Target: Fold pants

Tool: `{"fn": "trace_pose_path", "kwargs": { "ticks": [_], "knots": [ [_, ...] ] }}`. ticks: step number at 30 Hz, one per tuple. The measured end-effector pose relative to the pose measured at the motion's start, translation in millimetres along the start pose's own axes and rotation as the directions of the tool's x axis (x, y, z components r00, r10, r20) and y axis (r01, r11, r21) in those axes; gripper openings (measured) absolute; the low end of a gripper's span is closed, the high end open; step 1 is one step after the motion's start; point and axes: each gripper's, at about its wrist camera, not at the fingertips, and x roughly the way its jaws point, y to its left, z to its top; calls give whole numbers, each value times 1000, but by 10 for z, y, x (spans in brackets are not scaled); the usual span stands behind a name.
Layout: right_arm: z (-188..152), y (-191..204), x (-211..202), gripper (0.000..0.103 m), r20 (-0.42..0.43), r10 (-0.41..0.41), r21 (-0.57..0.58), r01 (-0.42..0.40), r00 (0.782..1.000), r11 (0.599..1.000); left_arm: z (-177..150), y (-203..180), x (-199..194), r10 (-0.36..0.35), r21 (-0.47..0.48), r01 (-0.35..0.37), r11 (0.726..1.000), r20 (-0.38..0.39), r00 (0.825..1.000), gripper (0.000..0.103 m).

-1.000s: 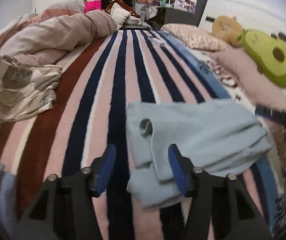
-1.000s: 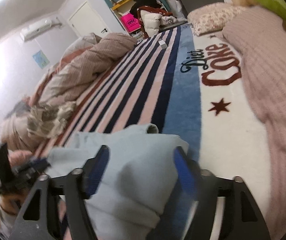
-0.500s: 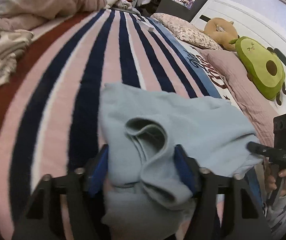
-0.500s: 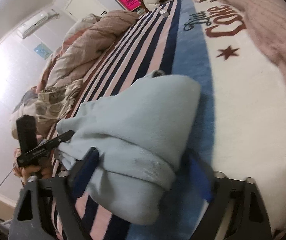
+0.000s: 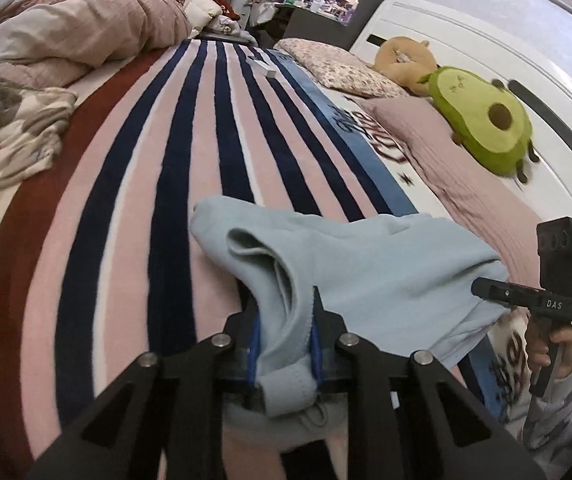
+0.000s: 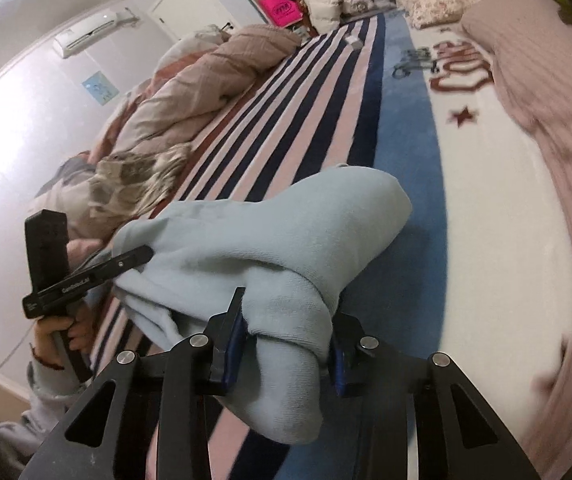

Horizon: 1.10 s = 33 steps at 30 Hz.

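Observation:
Light blue pants (image 5: 370, 272) lie bunched on the striped blanket (image 5: 138, 184) of a bed. My left gripper (image 5: 284, 330) has its jaws closing, and the blue pads press a thick fold of the pants' near left corner. My right gripper (image 6: 286, 334) is closing too, its pads squeezing a rolled bundle of the pants (image 6: 278, 240) at their right end. Each view shows the other gripper held in a hand: the right gripper (image 5: 490, 290) at the cloth's far right edge, the left gripper (image 6: 146, 254) at its left edge.
A crumpled pink duvet (image 5: 74, 36) and a patterned garment (image 5: 10, 128) lie on the left of the bed. Pillows (image 5: 342, 68), a pink throw (image 5: 446, 160) and an avocado plush (image 5: 486, 120) line the white headboard on the right. Cluttered shelves stand beyond the bed.
Both grippers moved onto the pants and narrowed from wide open to pinching folds of the cloth. The pants' near edge is bunched up and lifted between the jaws.

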Motion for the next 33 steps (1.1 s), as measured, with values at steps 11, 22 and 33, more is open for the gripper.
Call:
{"fn": "trace_pose_path", "kwargs": {
  "ticks": [11,22,33],
  "knots": [
    [-502,72,-139,53,-13,-75,50,75,997,996,-284,126,-75,41,-22,-42,999,-49,998,62],
    [-363,-49,39,59,-58,-31,100,37,998,994,-232,265,301,-137,-102,127,987,-100,986,63],
    [-285,68,258,47,-88,-18,73,24,996,997,-173,105,374,-115,-63,109,992,-99,988,24]
  ]
}}
